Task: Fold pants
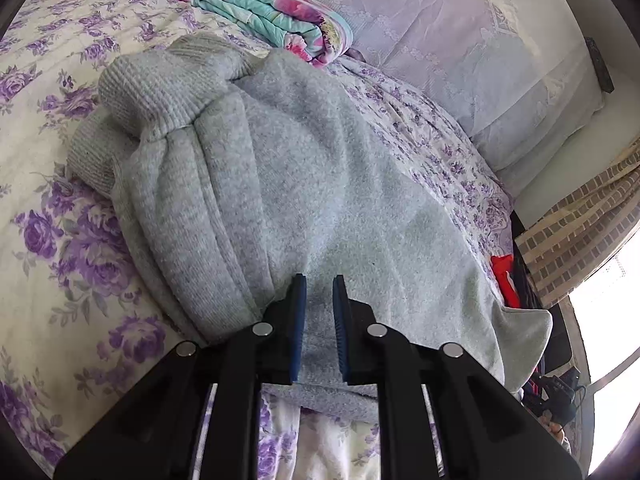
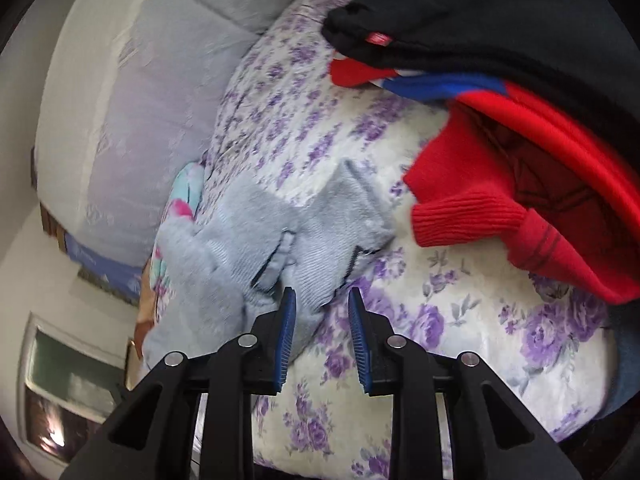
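Note:
Grey fleece pants [image 1: 288, 184] lie folded on the floral bedspread [image 1: 44, 248], ribbed cuffs at the upper left. My left gripper [image 1: 319, 280] hovers over the near end of the pants with a small gap between its pads and nothing in them. In the right wrist view the pants [image 2: 256, 232] lie at centre left, with the waist end and a dark drawstring toward me. My right gripper [image 2: 322, 294] is open and empty just beside the near edge of the pants, over the bedspread [image 2: 440, 344].
A folded teal and pink quilt [image 1: 264, 12] lies beyond the pants. A pale lilac pillow [image 1: 480, 56] is at the back right. A pile of red, blue and black clothes [image 2: 520, 128] lies to the right of the right gripper. The bed edge drops off at right [image 1: 516, 240].

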